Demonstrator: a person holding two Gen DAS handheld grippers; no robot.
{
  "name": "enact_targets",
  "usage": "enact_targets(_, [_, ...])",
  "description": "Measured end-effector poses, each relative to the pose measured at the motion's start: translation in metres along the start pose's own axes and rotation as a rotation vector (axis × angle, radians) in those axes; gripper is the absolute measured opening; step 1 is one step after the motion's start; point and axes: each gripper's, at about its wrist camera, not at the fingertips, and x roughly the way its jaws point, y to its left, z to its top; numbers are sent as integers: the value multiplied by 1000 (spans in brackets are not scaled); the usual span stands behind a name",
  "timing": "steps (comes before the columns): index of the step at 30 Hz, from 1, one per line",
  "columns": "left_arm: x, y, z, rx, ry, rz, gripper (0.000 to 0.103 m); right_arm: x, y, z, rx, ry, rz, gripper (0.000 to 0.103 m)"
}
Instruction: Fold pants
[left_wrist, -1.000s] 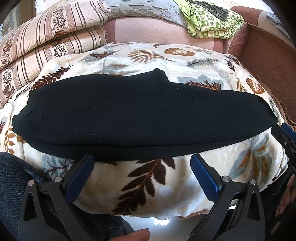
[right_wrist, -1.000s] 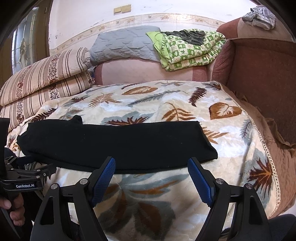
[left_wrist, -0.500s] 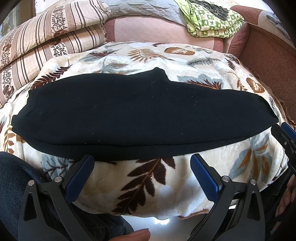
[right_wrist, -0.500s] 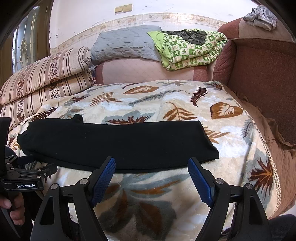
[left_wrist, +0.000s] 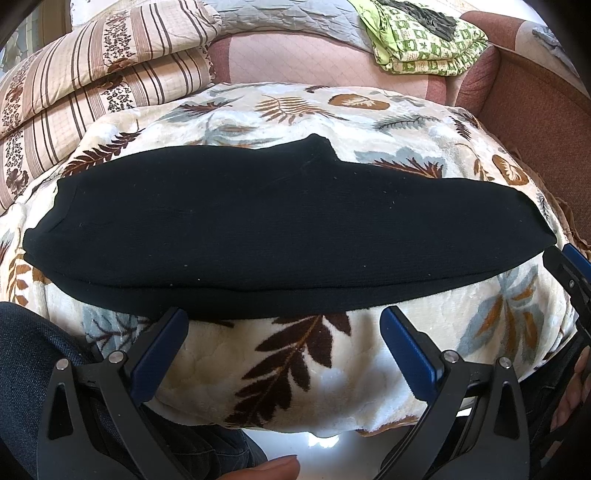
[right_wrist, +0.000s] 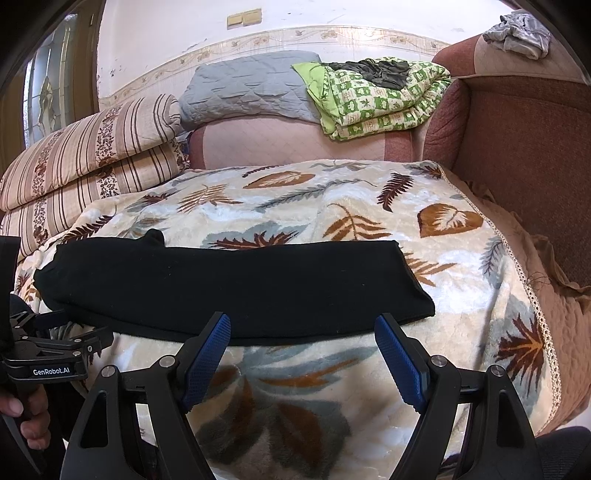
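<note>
Item: black knit pants (left_wrist: 280, 225), laid flat as one long band across the near part of the cream plush blanket with brown and grey leaf print (left_wrist: 295, 369), one leg stacked on the other so a lower layer showed along the near edge; a small peak of fabric stood up on the far edge. Your left gripper (left_wrist: 284, 350) hovered just short of that near edge, blue-padded fingers (left_wrist: 159, 354) spread wide and holding nothing. Your right gripper (right_wrist: 303, 350) sat likewise before the pants (right_wrist: 229, 284) toward their squared-off end, fingers (right_wrist: 400, 363) parted and empty, the blanket (right_wrist: 369, 199) beneath. Surroundings: two striped beige floral-banded cushions (right_wrist: 88, 158) stacked at the far left; a grey quilted pad (right_wrist: 247, 88) and a folded green-and-white checked quilt (right_wrist: 376, 99) on the pink sofa back (right_wrist: 288, 144); a reddish-brown sofa arm (right_wrist: 524, 155) at right.
</note>
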Motion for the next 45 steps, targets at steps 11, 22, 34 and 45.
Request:
enact_targets(11, [-32,54,35,-115,-60,-30,103,-15,-54,18,210,-43,51,82])
enact_targets(22, [-39,194,65,-388,40,-157,103,45,-186,21,934,215,455,82])
enact_targets(34, [-33,202,60,-487,37,-209,103,74,-183,6,1004,323,579,70])
enact_targets(45, [-30,215,56,-557,50,-262,103,74,-174,9,956,333,583,65])
